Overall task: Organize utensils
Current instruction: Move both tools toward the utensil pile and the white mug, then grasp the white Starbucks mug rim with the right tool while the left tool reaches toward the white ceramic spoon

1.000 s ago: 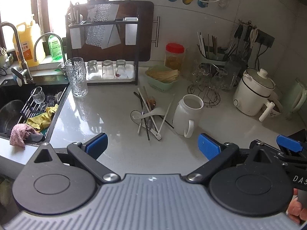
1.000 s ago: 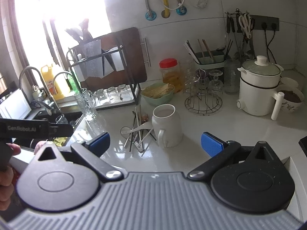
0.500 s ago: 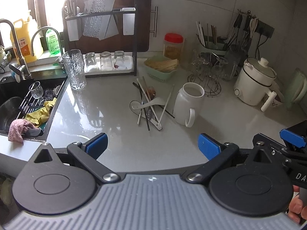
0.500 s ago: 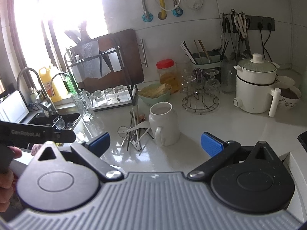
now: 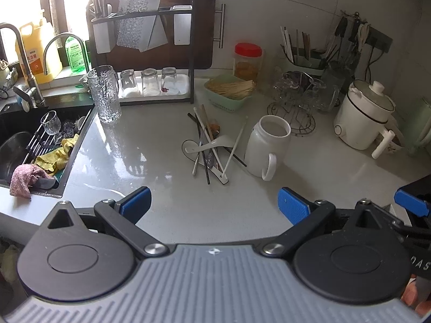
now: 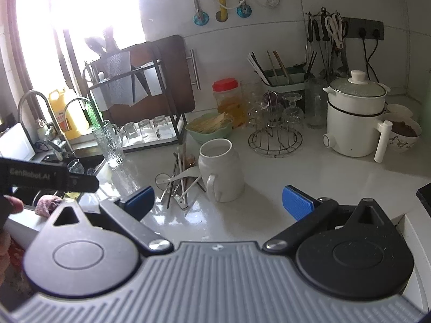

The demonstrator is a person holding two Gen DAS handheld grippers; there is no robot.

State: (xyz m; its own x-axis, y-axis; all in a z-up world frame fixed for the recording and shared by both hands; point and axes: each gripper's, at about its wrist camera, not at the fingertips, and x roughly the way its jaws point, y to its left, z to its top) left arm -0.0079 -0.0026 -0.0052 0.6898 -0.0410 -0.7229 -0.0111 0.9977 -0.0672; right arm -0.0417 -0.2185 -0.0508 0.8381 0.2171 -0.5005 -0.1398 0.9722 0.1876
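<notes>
Seen wide across a pale kitchen bench point(image 5: 150, 140): black sink point(image 5: 24, 145) sunk at the far left of the white jug point(image 5: 266, 148), cloths and a stemmed glass lying in it. Behind and left of the jug, dark rack point(image 5: 145, 53) with upturned glasses on its tray; tall textured glass point(image 5: 104, 94) standing at the rack's left foot. Right of the jug and well apart, white electric pot point(image 5: 366, 118) with lid on. Between the pot and the jug, toward the wall, wire stand point(image 6: 274, 137) hung with glasses. Behind the jug, green basket point(image 5: 229, 92) and red-lidded jar point(image 5: 247, 62); farther back at the wall, green holder point(image 6: 285, 80) with chopsticks upright.

Upright and empty at centre, the jug, handle turned toward the cameras. Just left of the jug, loose utensils point(image 5: 210, 145) in a crossed heap flat on the bench: white ceramic spoon point(image 5: 204, 145), chopsticks, metal pieces, one white stick slanting close by the jug's side.

Held low over the near edge, short of the jug, left gripper point(image 5: 214, 204): blue-padded fingers point(image 5: 134, 203) spread wide, nothing between them. Alongside, right gripper point(image 6: 219, 200): fingers point(image 6: 297, 204) likewise parted and empty, well apart from the heap.
</notes>
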